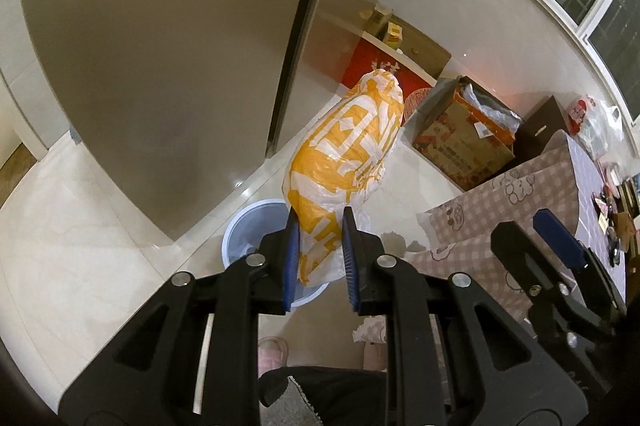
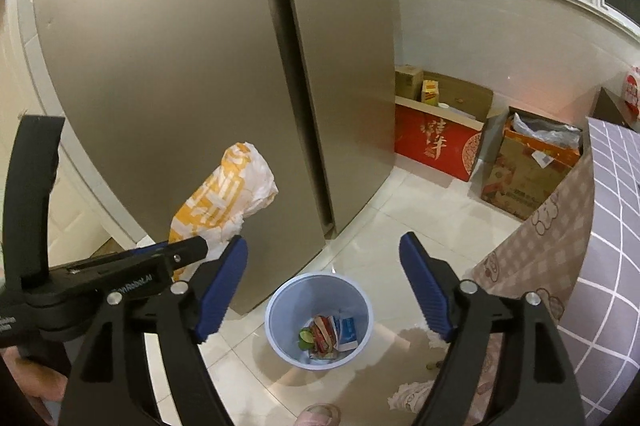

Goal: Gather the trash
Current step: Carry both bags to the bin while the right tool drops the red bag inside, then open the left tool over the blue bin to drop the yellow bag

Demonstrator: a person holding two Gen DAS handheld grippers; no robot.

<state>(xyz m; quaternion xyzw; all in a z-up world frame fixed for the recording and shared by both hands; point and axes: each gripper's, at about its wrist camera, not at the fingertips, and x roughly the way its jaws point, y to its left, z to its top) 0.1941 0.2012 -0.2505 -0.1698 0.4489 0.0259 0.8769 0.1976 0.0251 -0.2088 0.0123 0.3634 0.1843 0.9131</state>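
The left tongs are clamped on the lower end of a stuffed yellow-and-white plastic bag, which stands up out of them above the floor, in front of the tall fridge. The right tongs stand wide apart with nothing between them, and hang over a pale blue bin. The bin sits on the tiled floor just by the fridge's lower corner, with wrappers and a lime slice in its bottom. To the right, a checked cloth drapes off the tabletop's edge. Cardboard boxes stand against the far wall under the window.
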